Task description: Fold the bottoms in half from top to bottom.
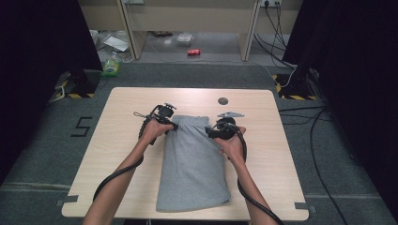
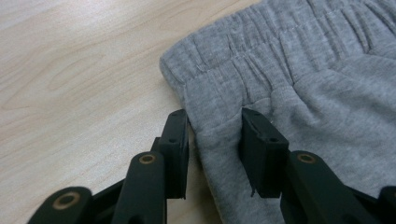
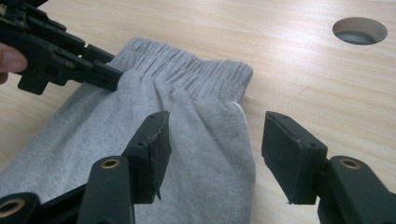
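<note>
1. the folded grey fleece sweatpants with a gathered elastic waistband (image 1: 193, 161) lie lengthwise in the middle of the high view, waistband toward the top of the frame, on the pale wooden table (image 1: 117, 154).
2. the left gripper (image 2: 214, 140) straddles the garment's side edge just under the waistband; its jaws are close about a fold of cloth, but a thin gap shows at one pad, so i cannot tell whether it truly pinches. judgement: if it holds only the top layer, a lift would peel the fold open.
3. the right gripper (image 3: 215, 147) stands with jaws well apart around the opposite edge, pads clear of the cloth. judgement: closing here might miss the lower layers, or catch the tabletop edge of the cloth unevenly, so the 2 sides would rise crooked.
4. count: 1 garment, 2 grippers, 2 hands, 1 table, 1 round cable hole (image 1: 223, 101) near the table's upper right.
</note>
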### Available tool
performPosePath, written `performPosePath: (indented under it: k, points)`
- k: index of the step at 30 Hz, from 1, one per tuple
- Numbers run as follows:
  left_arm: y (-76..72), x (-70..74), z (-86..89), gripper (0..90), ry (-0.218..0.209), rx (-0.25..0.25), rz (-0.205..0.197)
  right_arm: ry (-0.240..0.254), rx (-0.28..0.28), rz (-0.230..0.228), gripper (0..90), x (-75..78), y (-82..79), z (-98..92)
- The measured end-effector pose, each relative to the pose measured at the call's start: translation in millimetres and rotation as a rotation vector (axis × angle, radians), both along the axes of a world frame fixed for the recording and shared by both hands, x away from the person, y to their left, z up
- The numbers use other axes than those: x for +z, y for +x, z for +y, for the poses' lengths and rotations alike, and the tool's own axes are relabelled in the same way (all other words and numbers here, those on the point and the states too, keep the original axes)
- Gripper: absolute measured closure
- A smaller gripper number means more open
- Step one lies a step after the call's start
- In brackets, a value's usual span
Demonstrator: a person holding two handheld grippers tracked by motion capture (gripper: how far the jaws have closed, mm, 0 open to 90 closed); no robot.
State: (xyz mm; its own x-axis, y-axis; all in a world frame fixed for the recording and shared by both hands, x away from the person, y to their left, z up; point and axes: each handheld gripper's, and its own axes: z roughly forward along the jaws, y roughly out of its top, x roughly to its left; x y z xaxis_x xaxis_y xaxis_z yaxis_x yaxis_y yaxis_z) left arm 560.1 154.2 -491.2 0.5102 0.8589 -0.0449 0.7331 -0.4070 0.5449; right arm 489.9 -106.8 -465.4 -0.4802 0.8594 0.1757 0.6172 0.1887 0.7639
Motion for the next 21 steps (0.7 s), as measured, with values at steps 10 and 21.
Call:
performPosePath:
  k: [10, 21]
  points:
    - [-0.2, -0.1, 0.0, 62.6, -0.002, 0.002, -0.002, -0.017, -0.010, 0.019, 42.1, -4.1, 14.4, 6.0]
    - [-0.3, -0.1, 0.2, 62.6, -0.001, 0.002, -0.002, -0.037, -0.037, 0.056, 41.9, -17.6, 30.7, 11.3]
